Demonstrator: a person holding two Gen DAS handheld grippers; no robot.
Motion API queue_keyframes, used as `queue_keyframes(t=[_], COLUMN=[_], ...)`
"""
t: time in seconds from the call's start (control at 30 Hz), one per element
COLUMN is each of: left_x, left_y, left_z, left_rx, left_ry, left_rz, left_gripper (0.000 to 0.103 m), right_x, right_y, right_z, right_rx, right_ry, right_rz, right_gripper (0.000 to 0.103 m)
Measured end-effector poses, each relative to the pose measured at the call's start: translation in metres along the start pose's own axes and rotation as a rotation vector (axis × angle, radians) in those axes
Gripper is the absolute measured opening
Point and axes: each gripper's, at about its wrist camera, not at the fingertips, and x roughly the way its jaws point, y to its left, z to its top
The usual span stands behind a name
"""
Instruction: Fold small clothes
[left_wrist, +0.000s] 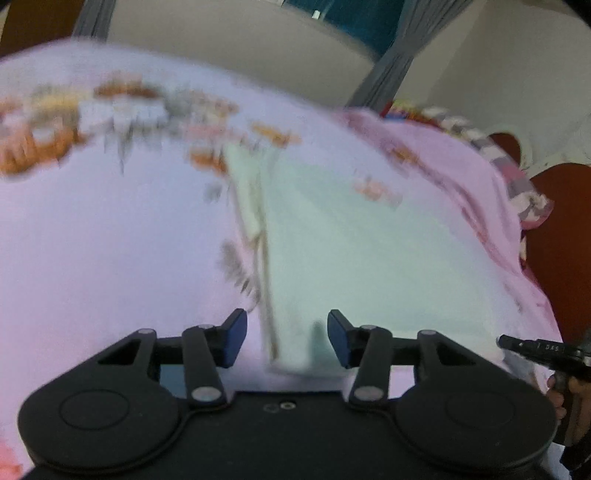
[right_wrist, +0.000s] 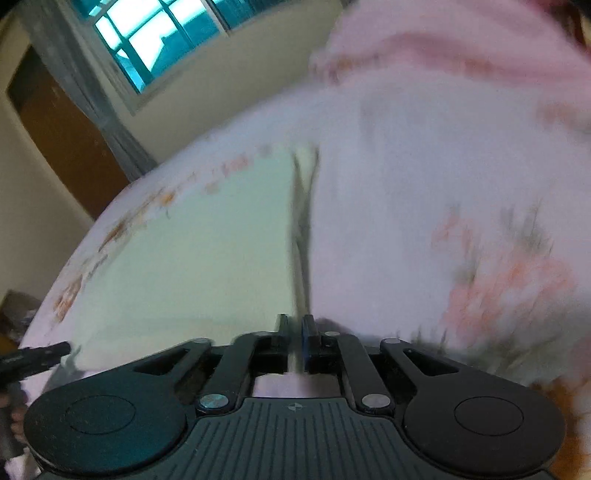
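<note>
No container shows in either view; everything lies straight on the bed (left_wrist: 92, 258), which is covered by a pale pink sheet printed with orange flowers. The garment I am folding is a small pale mint-green cloth (left_wrist: 351, 240), spread flat on that sheet, with a cream-edged seam or fold line running along one of its sides. Both views are blurred.

My left gripper (left_wrist: 287, 338) is released: its blue pads stand apart and pinch nothing. The near edge of the mint-green cloth lies on the bed just ahead of and below the gap between them, its seam slightly toward the left pad.

My right gripper (right_wrist: 294, 345) is clenched on the seam edge of the same cloth (right_wrist: 203, 251), a thin strip of which rises from between the closed pads and stretches away across the bed. The rest of the cloth spreads to the left of that gripper, the bare sheet to its right.

A crumpled pink blanket (left_wrist: 461, 177) lies at the far side of the bed.
</note>
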Motion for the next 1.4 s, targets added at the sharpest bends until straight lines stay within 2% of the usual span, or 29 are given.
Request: queue_keyframes(t=[0.07,0.13,0.17,0.23,0.37,0.43,0.47,0.5,0.53,0.6,0.7,0.73,0.8,0.83,0.87,1.0,1.03,1.07,1.1,1.23,1.4], left_x=[-0.016,-0.017,-0.013,0.004,0.039,0.059,0.073,0.083,0.083,0.072,0.054,0.057,0.070,0.068,0.065,0.054,0.055,0.057,0.058,0.056,0.057], left_y=[-0.018,-0.041,-0.055,-0.085,-0.132,-0.146,-0.147,-0.145,-0.143,-0.139,-0.135,-0.132,-0.129,-0.124,-0.122,-0.122,-0.121,-0.123,-0.124,-0.135,-0.144], left_z=[0.003,0.003,0.003,-0.001,-0.018,-0.034,-0.043,-0.051,-0.055,-0.050,-0.048,-0.049,-0.055,-0.058,-0.058,-0.059,-0.061,-0.061,-0.060,-0.056,-0.057], left_rx=[0.028,0.038,0.058,0.115,0.187,0.257,0.281,0.308,0.320,0.295,0.257,0.259,0.258,0.252,0.250,0.282,0.285,0.282,0.276,0.264,0.262], left_ry=[-0.052,-0.082,-0.087,-0.078,-0.057,-0.013,0.034,0.038,0.014,0.014,-0.053,-0.041,0.000,-0.017,-0.016,-0.014,-0.015,-0.016,-0.016,-0.016,-0.041], left_rz=[0.011,-0.011,0.003,0.059,0.113,0.142,0.176,0.195,0.193,0.185,0.163,0.170,0.201,0.182,0.176,0.203,0.204,0.206,0.211,0.222,0.218], left_gripper=[0.048,0.050,0.050,0.050,0.051,0.054,0.055,0.057,0.057,0.056,0.057,0.057,0.058,0.059,0.060,0.060,0.060,0.060,0.060,0.058,0.059], right_x=[-0.015,-0.010,-0.003,0.010,0.036,0.046,0.055,0.065,0.070,0.063,0.045,0.044,0.054,0.061,0.059,0.030,0.030,0.038,0.041,0.029,0.024], right_y=[0.022,0.048,0.062,0.085,0.128,0.138,0.139,0.140,0.136,0.132,0.130,0.129,0.124,0.117,0.109,0.093,0.086,0.082,0.077,0.081,0.099], right_z=[0.004,0.005,0.003,-0.010,-0.032,-0.041,-0.049,-0.058,-0.064,-0.062,-0.054,-0.056,-0.061,-0.063,-0.062,-0.054,-0.054,-0.056,-0.058,-0.052,-0.054], right_rx=[-0.047,-0.077,-0.096,-0.140,-0.164,-0.181,-0.211,-0.252,-0.263,-0.239,-0.239,-0.237,-0.247,-0.249,-0.225,-0.187,-0.178,-0.174,-0.159,-0.134,-0.144], right_ry=[-0.071,-0.075,-0.069,-0.053,-0.035,-0.031,-0.008,0.027,0.033,0.033,-0.052,-0.056,-0.016,0.021,0.014,-0.076,-0.071,-0.018,0.002,-0.036,-0.074], right_rz=[0.004,0.050,0.061,0.061,0.076,0.082,0.062,0.016,0.007,0.029,0.052,0.061,0.006,-0.019,0.012,-0.013,-0.031,-0.069,-0.062,-0.048,0.011], right_gripper=[0.006,0.006,0.006,0.006,0.006,0.006,0.006,0.006,0.006,0.006,0.006,0.006,0.006,0.005,0.006,0.006,0.006,0.006,0.006,0.006,0.006])
